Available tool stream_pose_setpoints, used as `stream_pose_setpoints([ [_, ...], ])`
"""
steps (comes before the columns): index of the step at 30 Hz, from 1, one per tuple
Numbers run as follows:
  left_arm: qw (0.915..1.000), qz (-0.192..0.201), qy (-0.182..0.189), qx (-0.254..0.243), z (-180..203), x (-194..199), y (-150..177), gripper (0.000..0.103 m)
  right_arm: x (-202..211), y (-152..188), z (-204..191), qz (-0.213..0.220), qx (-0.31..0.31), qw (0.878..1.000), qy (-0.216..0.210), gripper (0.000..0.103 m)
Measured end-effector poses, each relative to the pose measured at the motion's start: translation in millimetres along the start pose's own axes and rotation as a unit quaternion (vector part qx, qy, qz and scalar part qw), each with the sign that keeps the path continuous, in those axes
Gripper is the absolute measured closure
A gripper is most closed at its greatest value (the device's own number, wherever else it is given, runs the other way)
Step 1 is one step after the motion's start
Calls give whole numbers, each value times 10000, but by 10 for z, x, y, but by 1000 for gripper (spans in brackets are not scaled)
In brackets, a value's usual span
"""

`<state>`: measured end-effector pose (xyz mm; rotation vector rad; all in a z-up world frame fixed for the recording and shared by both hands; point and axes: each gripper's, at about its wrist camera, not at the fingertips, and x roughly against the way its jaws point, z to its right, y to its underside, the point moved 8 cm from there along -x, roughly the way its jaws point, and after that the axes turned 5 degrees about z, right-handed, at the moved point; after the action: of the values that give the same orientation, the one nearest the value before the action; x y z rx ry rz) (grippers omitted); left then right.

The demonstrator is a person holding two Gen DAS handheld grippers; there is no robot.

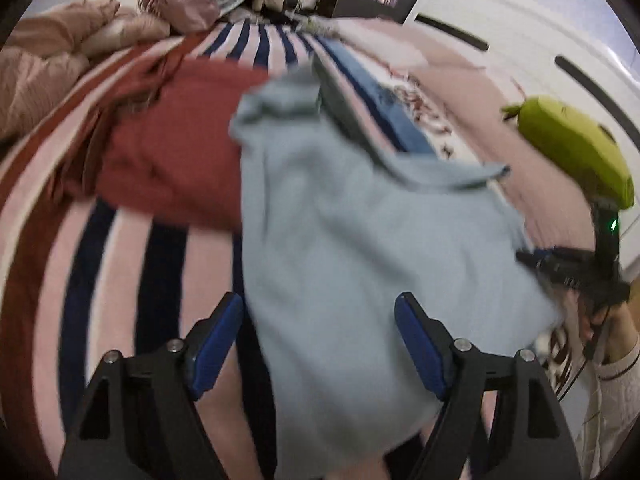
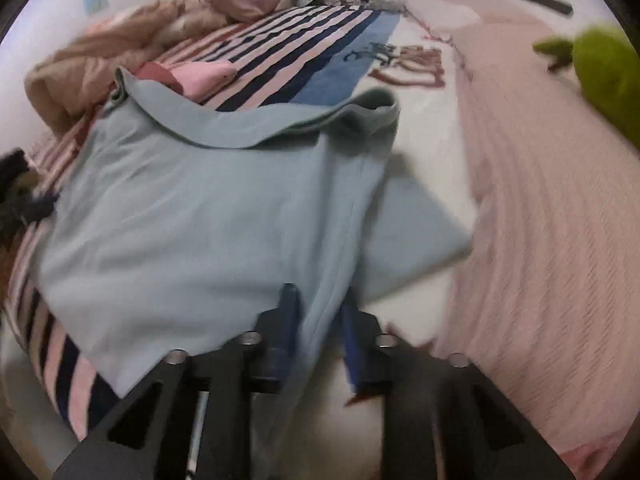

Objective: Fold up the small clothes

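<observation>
A light blue shirt (image 1: 360, 248) lies spread on the striped bedspread (image 1: 120, 264). My left gripper (image 1: 320, 340) is open, its blue pads on either side of the shirt's near edge, with cloth between them. In the right wrist view the same shirt (image 2: 192, 216) fills the middle, collar at the far side. My right gripper (image 2: 316, 320) is shut on the shirt's side edge, cloth pinched between the pads. The right gripper also shows in the left wrist view (image 1: 568, 272), at the shirt's right edge.
A dark red garment (image 1: 176, 152) lies left of the shirt. A folded pink garment (image 2: 200, 74) lies behind it. A tan blanket (image 2: 100, 64) is heaped at the far left. A pink knit cover (image 2: 540, 200) is on the right.
</observation>
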<state>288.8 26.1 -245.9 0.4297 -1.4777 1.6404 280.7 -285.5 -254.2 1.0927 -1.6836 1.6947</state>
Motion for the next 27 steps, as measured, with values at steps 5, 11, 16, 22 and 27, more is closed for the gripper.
stream_pose_setpoints([
  [5,9989,-55,192,429,-154,41,288,28,192,149,162,79,239,9963,820,98],
  [11,9927,2,974,710,19,82,328,28,516,311,-30,281,-426,9984,-249,26],
  [16,9915,-15,977,856,133,18,388,69,329,502,-339,-138,-640,9901,-1240,40],
  [22,9922,390,884,787,195,367,464,93,462,577,-571,215,-231,9923,-1197,83],
  [27,9894,277,1168,821,175,857,889,93,815,885,-838,57,41,9837,-1798,84],
])
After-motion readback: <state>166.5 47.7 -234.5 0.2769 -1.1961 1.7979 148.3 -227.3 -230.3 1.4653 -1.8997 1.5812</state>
